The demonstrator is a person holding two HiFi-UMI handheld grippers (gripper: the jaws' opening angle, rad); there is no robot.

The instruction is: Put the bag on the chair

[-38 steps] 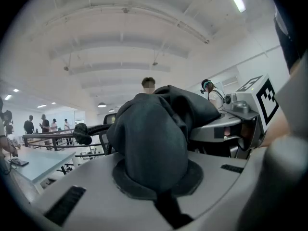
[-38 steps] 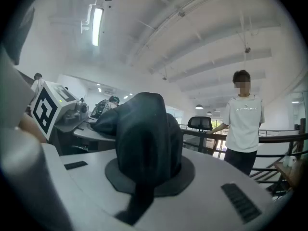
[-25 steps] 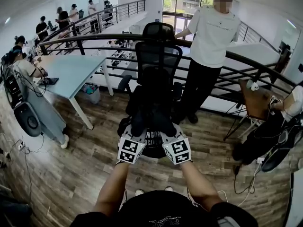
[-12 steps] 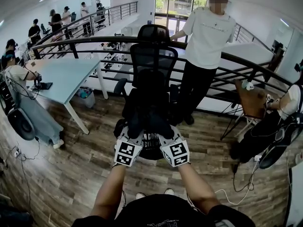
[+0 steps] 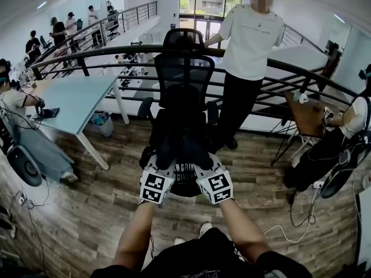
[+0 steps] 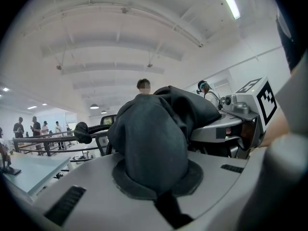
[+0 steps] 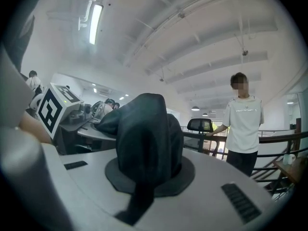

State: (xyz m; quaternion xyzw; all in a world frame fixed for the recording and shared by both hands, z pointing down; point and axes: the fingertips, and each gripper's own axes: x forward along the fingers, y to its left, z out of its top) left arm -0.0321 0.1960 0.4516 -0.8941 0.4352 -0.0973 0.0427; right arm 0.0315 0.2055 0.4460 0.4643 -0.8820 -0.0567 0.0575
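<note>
A black bag [image 5: 185,177] with white print hangs between my two grippers, just in front of the black mesh office chair [image 5: 184,77]. My left gripper [image 5: 164,162] is shut on a fold of the bag's dark fabric [image 6: 149,143]. My right gripper [image 5: 204,162] is shut on another fold of the same fabric [image 7: 144,138]. The two grippers are side by side, pointing level at the chair. The fabric bulges out over both pairs of jaws and hides the fingertips. I cannot tell whether the bag touches the seat, since the seat is hidden behind it.
A person in a white T-shirt [image 5: 249,39] stands right of the chair, leaning on the black railing [image 5: 301,74]. A light-blue desk [image 5: 75,97] is at the left with people seated by it. A small brown table [image 5: 307,117] and a seated person are at the right. Cables lie on the wooden floor [image 5: 87,207].
Both grippers have moved forward a little with the bag, towards the chair. The desk and people at the left have slid further left in the head view. Both grips are unchanged.
</note>
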